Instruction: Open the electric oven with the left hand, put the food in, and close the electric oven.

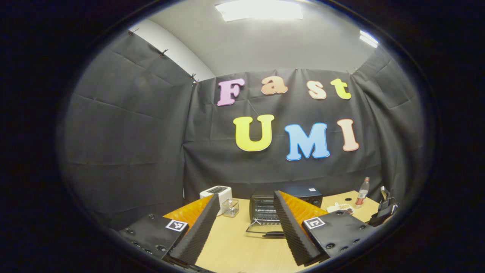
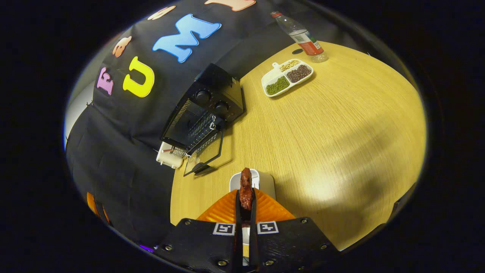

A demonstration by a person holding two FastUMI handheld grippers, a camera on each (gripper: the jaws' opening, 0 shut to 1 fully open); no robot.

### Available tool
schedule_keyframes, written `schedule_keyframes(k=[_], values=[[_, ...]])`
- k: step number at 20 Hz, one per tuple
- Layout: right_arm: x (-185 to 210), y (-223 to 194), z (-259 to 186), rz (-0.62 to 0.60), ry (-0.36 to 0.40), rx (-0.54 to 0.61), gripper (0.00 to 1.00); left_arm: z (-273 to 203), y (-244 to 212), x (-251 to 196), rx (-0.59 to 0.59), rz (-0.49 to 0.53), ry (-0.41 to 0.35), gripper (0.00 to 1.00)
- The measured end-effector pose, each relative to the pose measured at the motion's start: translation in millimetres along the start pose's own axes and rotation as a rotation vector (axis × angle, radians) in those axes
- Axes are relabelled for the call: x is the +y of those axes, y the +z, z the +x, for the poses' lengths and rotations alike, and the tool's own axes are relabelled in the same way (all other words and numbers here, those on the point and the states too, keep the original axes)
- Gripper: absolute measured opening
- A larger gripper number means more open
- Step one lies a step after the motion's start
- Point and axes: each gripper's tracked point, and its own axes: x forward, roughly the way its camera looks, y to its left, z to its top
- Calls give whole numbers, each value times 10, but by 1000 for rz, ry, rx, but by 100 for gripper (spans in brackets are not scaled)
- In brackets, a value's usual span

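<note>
The right claw (image 2: 245,204) pinches the dark red food (image 2: 246,189) above a white plate (image 2: 265,182). The left claw (image 1: 246,223) gapes wide, facing the electric oven (image 1: 285,203), door down on the worktop (image 2: 333,132).

bright ceiling panels (image 1: 259,9) overhead, soft shadows on the table (image 2: 341,125), edges bent, perhaps slightly blurred.

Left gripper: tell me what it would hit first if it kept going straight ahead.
Probably the black electric oven, whose glass door lies folded down on the wooden table. The left gripper, jaws open, points toward the open front, though depth is hard to judge through the fisheye.
</note>
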Motion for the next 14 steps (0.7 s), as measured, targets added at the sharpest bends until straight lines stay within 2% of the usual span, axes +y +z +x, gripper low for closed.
schedule_keyframes(k=[3, 7, 14], values=[[115, 83, -79, -1, -4, -4, 7, 97, 27, -29, -6, -12, -19, 100], [460, 305, -177, 19, 47, -62, 7, 270, 51, -66, -23, -23, -45, 100], [1095, 597, -47, 33, 123, -133, 7, 599, -15, 5, -27, -49, -81, 100]])
